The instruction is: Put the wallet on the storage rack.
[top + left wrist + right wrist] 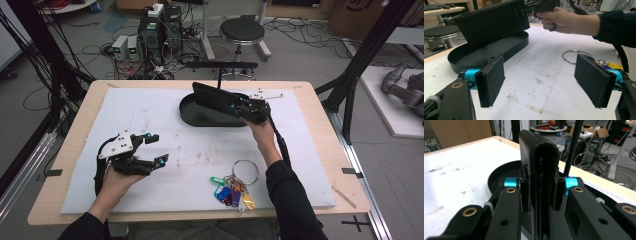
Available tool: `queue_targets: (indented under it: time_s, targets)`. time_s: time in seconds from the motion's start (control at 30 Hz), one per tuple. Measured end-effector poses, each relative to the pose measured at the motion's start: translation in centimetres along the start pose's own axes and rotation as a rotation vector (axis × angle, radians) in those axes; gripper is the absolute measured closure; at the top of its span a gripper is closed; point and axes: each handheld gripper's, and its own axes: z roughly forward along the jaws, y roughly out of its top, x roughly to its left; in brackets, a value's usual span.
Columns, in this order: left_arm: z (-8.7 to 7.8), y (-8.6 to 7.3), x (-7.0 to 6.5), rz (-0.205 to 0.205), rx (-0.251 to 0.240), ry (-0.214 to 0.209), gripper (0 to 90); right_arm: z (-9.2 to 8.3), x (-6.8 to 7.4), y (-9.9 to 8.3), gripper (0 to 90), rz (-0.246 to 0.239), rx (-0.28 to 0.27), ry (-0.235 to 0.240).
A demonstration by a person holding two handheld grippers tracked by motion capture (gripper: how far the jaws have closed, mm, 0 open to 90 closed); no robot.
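A flat, black, grainy leather wallet (539,182) was clamped on edge by the right tongs (541,195) above the shallow oval black tray (192,116), while the left tongs (541,82) were held wide open and empty over the white bench (165,165).

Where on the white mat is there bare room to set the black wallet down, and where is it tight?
Bare: the white mat left of the black tray, and the middle stretch between the open left gripper and the key bunch. Crowded: the tray's side, where the right gripper holds the wallet, and around the keys.
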Motion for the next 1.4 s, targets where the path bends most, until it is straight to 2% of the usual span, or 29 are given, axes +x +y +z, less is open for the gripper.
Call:
queue_targets:
  time_s: [0.2, 0.33, 0.47, 0.57, 0.83, 1.07, 1.13, 1.4]
  targets:
    - [-0.2, -0.1, 0.0, -0.003, -0.005, -0.001, 24.2, 1.4, -0.6, -1.0, 75.9, 0.023, 0.008, -0.007]
    - [-0.2, -0.1, 0.0, -0.004, -0.006, -0.001, 24.2, 2.0, -0.8, -1.3, 75.9, 0.020, 0.032, -0.008]
    - [-0.1, -0.1, 0.0, -0.003, -0.003, -0.005, 24.2, 2.4, -1.0, -1.4, 75.9, 0.016, 0.024, 0.002]
    - [-0.1, -0.1, -0.1, -0.002, -0.003, -0.007, 24.2, 2.5, -1.1, -1.4, 75.8, 0.007, 0.019, 0.005]
    - [-0.3, -0.1, -0.1, 0.006, -0.001, 0.001, 24.2, 2.5, -1.9, -2.0, 75.3, 0.046, 0.030, -0.002]
    - [-0.3, -0.1, -0.2, 0.006, -0.003, 0.000, 24.2, 2.4, -2.7, -2.5, 74.2, 0.047, 0.081, -0.010]
    - [-0.3, -0.2, -0.2, 0.004, -0.001, -0.003, 24.2, 2.4, -2.9, -2.7, 73.8, 0.061, 0.103, -0.006]
    - [-0.3, -0.2, -0.2, 0.004, 0.001, -0.001, 24.2, 2.4, -3.0, -2.9, 70.8, 0.051, 0.165, -0.031]
